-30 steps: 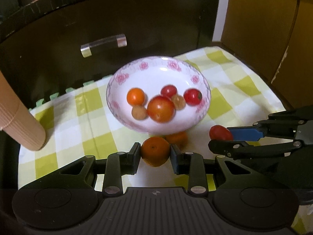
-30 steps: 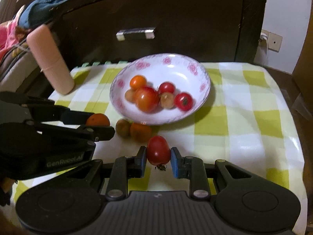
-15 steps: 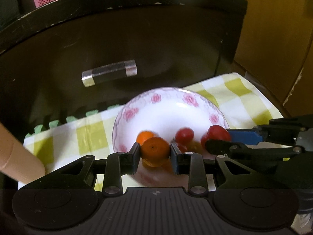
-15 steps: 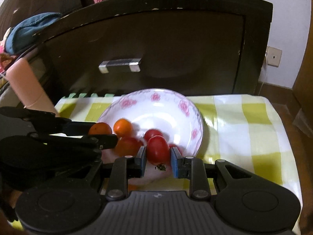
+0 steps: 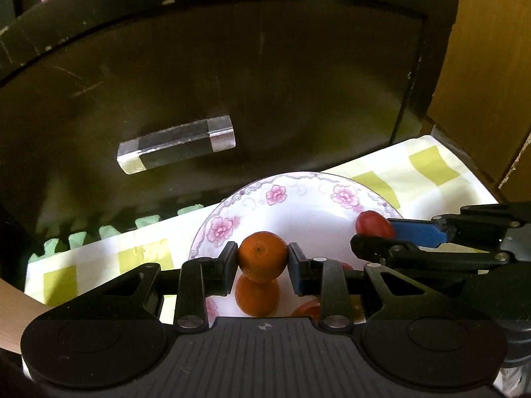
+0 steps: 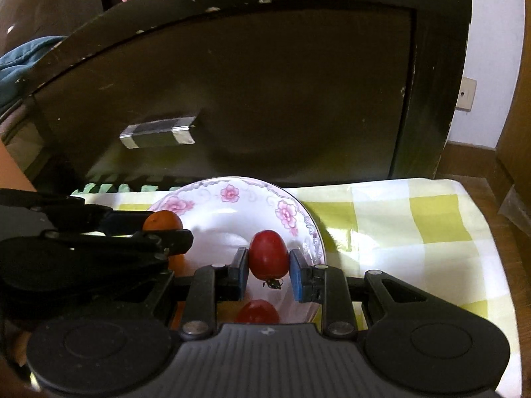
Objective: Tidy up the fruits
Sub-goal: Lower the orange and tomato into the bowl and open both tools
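My left gripper (image 5: 263, 258) is shut on a small orange (image 5: 262, 256) and holds it over the white floral bowl (image 5: 278, 195). Another orange (image 5: 256, 298) and a red fruit (image 5: 307, 308) lie in the bowl below it. My right gripper (image 6: 268, 263) is shut on a red tomato (image 6: 268, 257) over the same bowl (image 6: 232, 195), with another tomato (image 6: 257, 311) under it. In the left wrist view the right gripper (image 5: 373, 232) holds its tomato (image 5: 373, 224) at the right. In the right wrist view the left gripper (image 6: 166, 229) holds its orange (image 6: 162, 221) at the left.
The bowl sits on a yellow-green checked cloth (image 6: 415, 229) on a small table. A dark drawer front (image 5: 232, 99) with a clear handle (image 5: 176, 147) stands close behind. A pink cylinder (image 5: 16, 318) is at the left. A wooden cabinet (image 5: 491, 66) is at the right.
Both grippers have moved forward from in front of the bowl to above it, each still holding its fruit. The view has closed in on the bowl and drawer.
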A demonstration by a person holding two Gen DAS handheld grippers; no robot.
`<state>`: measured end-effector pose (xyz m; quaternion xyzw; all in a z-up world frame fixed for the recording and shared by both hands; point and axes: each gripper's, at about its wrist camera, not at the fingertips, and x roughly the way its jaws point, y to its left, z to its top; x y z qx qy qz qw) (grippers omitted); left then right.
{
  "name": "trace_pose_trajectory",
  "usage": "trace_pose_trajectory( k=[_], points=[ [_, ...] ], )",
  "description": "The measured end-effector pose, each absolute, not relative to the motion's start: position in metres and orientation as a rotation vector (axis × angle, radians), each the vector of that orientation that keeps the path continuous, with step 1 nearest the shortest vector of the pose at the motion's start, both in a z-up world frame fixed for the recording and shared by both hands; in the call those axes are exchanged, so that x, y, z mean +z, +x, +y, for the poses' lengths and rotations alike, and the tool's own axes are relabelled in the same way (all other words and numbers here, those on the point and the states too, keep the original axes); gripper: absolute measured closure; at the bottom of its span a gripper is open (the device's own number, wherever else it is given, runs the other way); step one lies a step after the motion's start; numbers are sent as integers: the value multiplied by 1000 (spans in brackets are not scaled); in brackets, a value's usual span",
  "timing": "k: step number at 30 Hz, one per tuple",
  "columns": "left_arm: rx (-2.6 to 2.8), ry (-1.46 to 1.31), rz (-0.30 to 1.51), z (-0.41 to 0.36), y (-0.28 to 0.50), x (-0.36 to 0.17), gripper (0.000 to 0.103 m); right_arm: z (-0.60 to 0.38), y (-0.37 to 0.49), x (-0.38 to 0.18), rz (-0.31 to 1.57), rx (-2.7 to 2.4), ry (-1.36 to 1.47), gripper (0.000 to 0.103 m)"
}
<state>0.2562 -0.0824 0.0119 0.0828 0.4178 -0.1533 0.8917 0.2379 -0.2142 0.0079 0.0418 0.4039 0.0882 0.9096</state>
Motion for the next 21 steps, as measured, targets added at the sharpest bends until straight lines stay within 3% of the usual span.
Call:
trace_pose_trajectory(
  k=[10,21],
  points=[
    [-310,169,884,-81,265,3,64,-218,247,-4,842,197,108,76],
    [-290,176,880,-80,265,6,54,-216,246,-2,838,190,100,76]
  ],
)
